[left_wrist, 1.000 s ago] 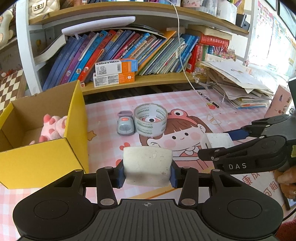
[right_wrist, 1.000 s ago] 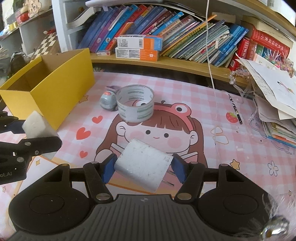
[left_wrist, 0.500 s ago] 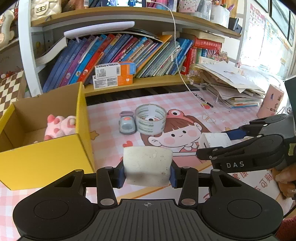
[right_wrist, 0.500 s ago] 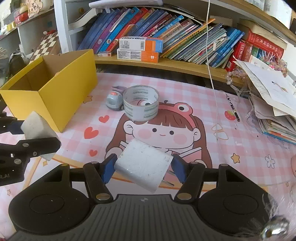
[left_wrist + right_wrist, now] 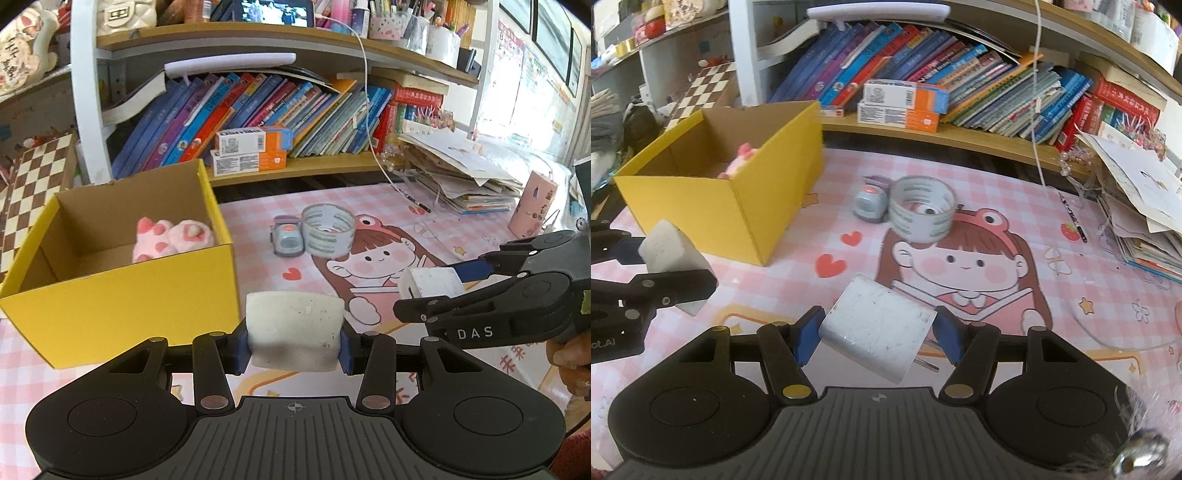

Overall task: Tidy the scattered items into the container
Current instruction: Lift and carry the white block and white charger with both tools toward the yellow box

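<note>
My left gripper (image 5: pixel 293 345) is shut on a white eraser block (image 5: pixel 293 328), held above the mat just right of the yellow cardboard box (image 5: pixel 122 302). A pink plush toy (image 5: pixel 171 238) lies inside the box. My right gripper (image 5: pixel 875 338) is shut on a white plug charger (image 5: pixel 877 330), held tilted above the mat. The right gripper also shows in the left wrist view (image 5: pixel 424 291), to the right of the left one. A clear tape roll (image 5: pixel 921 208) and a small grey toy (image 5: pixel 870 201) sit on the mat beyond.
A bookshelf (image 5: pixel 295 166) with leaning books and two orange-and-white boxes (image 5: pixel 251 153) runs along the back. A stack of papers (image 5: pixel 461 181) lies at the right. A pencil (image 5: pixel 1071 218) lies on the pink mat (image 5: pixel 997 206). A checkered board (image 5: pixel 33 177) stands left of the box.
Both grippers have risen and drawn back with their items still held. The box now appears closer to the left gripper and more of its inside shows.
</note>
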A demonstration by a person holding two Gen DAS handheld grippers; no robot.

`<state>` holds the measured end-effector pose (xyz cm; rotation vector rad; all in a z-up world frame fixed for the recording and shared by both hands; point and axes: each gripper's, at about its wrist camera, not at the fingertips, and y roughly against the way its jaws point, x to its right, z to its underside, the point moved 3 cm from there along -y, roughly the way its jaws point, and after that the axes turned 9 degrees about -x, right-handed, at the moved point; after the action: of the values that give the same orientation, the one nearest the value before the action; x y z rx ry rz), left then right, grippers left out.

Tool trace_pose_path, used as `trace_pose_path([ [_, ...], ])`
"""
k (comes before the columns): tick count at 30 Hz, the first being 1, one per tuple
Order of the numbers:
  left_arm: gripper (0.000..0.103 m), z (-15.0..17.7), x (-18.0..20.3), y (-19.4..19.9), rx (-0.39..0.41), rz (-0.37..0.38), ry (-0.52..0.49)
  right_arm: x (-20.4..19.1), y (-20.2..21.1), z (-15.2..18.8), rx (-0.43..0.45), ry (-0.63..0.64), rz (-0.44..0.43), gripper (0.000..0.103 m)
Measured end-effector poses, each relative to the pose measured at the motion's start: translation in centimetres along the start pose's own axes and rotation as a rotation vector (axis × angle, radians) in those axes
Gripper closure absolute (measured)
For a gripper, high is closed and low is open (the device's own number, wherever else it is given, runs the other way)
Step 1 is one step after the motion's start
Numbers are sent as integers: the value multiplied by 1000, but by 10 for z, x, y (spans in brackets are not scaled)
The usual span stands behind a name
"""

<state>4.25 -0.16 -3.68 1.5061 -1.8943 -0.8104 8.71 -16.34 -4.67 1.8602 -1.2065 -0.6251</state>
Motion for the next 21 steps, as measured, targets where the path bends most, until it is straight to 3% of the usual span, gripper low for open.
trace_pose_path([
  [21, 60, 21, -69, 38, 45, -23, 31, -88, 9, -16, 33, 65, -37, 41],
])
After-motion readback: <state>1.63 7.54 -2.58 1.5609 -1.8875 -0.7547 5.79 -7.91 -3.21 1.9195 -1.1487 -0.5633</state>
